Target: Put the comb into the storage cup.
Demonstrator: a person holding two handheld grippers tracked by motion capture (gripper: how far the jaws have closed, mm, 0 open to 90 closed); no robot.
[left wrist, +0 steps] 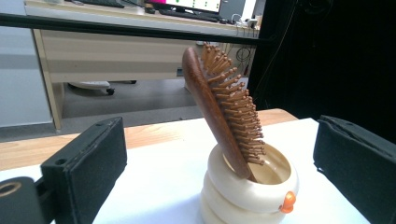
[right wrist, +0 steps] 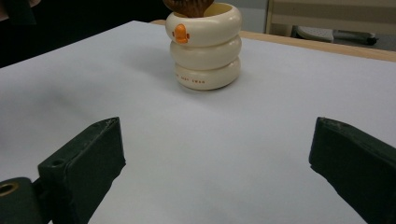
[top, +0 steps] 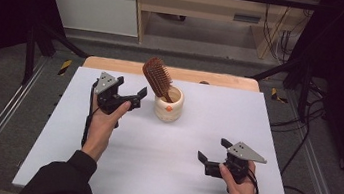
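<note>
A wooden hairbrush (top: 157,77) stands handle-down in a cream ringed cup (top: 168,105), leaning on the rim so its head sticks out, free to grasp. The left gripper (top: 141,94) hovers just beside it, fingers (left wrist: 86,161) spread, brush and cup framed between them. The right gripper (top: 213,153) waits well apart over the white desk (top: 167,157), fingers (right wrist: 84,163) likewise spread. The left gripper view reveals the bristles; the right gripper view shows the cup's orange duck mark (right wrist: 180,33) and small lettering
</note>
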